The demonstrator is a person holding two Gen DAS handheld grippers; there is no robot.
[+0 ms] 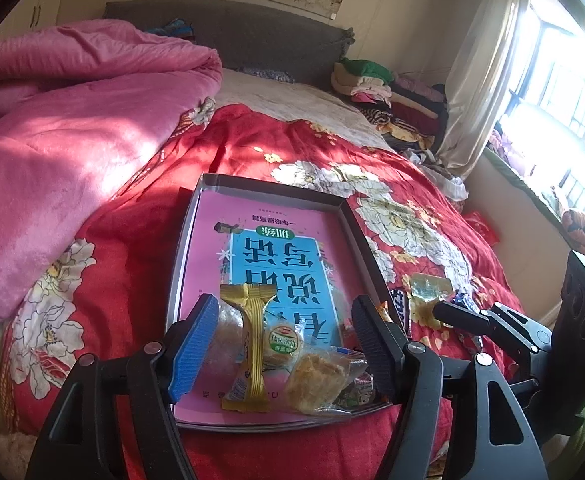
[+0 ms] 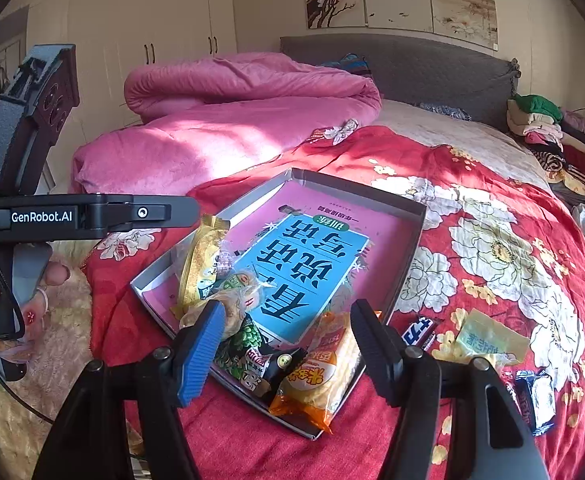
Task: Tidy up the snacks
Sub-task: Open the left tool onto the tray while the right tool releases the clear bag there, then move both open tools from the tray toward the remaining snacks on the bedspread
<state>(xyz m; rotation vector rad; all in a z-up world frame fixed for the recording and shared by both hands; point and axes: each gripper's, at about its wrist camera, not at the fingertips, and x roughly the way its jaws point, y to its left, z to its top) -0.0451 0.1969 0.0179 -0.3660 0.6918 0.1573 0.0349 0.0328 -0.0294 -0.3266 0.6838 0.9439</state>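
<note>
Both grippers hanging open over the snack tray

Left gripper (image 1: 284, 344) and right gripper (image 2: 286, 344) gape wide, holding nothing; wrapped snacks like the yellow-gold packet (image 1: 252, 344) and orange packet (image 2: 324, 364) sit lower-centre in the shallow grey cardboard tray (image 2: 412, 240) on the red floral quilt (image 2: 492, 208).

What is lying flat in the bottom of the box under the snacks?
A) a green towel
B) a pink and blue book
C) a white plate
B: a pink book with a blue panel lies flat in the box, with snack packets piled on its near end.
</note>
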